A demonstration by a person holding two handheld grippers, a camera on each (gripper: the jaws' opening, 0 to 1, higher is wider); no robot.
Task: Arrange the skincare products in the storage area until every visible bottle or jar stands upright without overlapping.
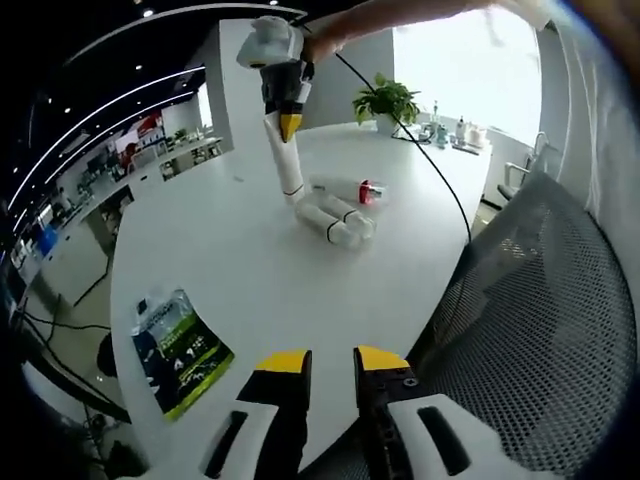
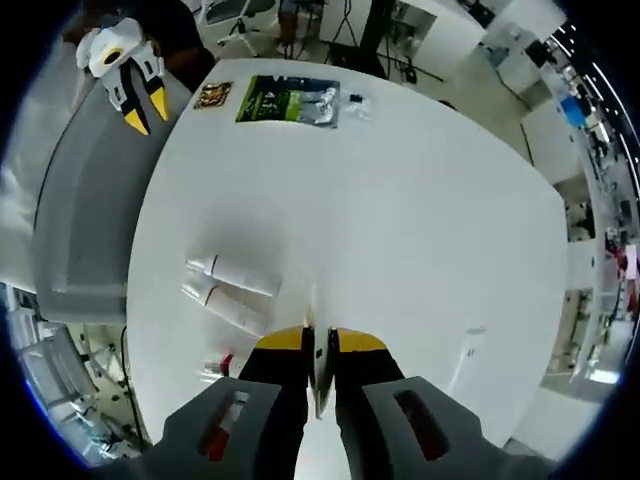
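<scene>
Right now the right gripper (image 1: 289,125) is pinching a long white squeeze tube (image 1: 283,160) by its top, lowering its capped end onto the round white table (image 1: 240,270) beside two lying white tubes (image 1: 338,219). Releasing only once it balances seems wise. Left gripper (image 1: 331,362) is hovering slightly parted, empty.

open white table (image 2: 400,200) all around two lying tubes (image 2: 228,285)

Each gripper (image 1: 330,365) is white-bodied with black jaws, yellow tips and black cable.
</scene>
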